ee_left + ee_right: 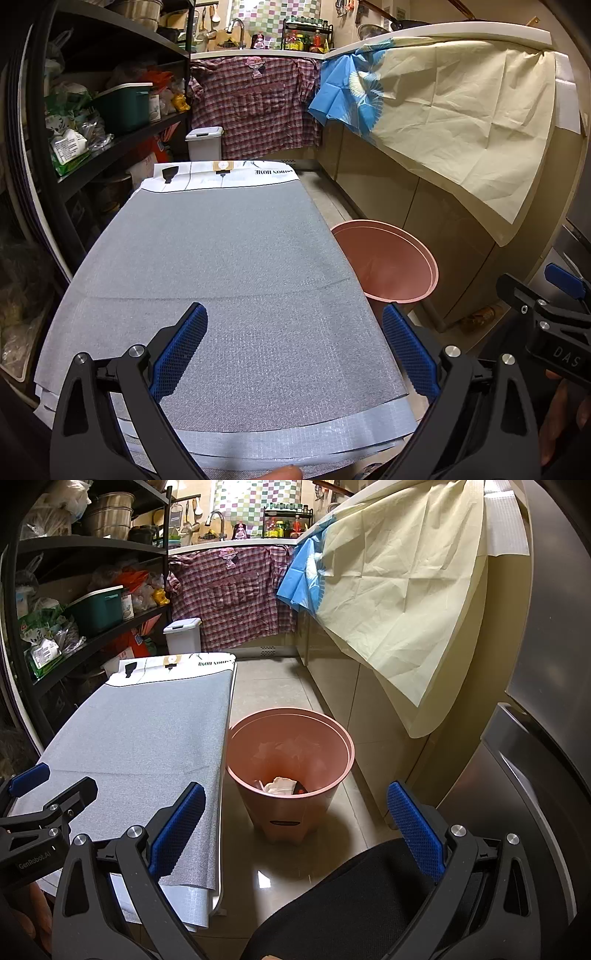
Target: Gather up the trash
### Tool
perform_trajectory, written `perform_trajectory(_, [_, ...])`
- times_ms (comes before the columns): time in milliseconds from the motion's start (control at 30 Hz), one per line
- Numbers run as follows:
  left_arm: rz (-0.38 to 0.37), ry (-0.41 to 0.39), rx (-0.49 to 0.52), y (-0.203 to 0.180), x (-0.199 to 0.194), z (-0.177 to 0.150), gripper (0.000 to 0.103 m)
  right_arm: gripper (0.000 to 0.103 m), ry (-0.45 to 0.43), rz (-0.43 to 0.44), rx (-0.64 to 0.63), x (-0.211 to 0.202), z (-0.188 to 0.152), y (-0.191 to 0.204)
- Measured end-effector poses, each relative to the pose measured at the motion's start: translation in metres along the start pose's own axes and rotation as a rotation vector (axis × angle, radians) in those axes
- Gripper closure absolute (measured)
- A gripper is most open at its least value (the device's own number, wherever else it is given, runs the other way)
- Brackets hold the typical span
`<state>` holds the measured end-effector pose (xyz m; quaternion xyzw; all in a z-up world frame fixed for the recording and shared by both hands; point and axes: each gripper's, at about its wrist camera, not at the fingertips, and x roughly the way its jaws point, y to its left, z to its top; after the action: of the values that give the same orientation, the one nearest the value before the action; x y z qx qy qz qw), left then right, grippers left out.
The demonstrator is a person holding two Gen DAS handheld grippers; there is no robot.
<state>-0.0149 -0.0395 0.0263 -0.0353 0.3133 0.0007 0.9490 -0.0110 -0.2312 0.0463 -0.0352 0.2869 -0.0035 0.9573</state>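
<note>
A pink trash bin (295, 801) stands on the tiled floor right of the table; crumpled white and dark trash (282, 786) lies inside it. The bin also shows in the left wrist view (391, 266). My left gripper (295, 347) is open and empty, above the grey-covered table (229, 266). My right gripper (295, 827) is open and empty, above the floor just in front of the bin, beside the table's right edge (155, 734). No loose trash shows on the table.
Black shelves (122, 103) full of bags and a green box stand left. A small white lidded bin (204, 142) sits beyond the table. Cabinets draped in cream cloth (458, 122) run along the right. A steel fridge (535, 775) is at right.
</note>
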Motion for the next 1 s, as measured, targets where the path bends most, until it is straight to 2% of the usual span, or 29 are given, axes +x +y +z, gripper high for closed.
perform_trajectory(1000, [-0.014, -0.005, -0.002, -0.0008, -0.0008, -0.0014, 0.010, 0.006, 0.000, 0.000, 0.004, -0.0011, -0.0015, 0.0028])
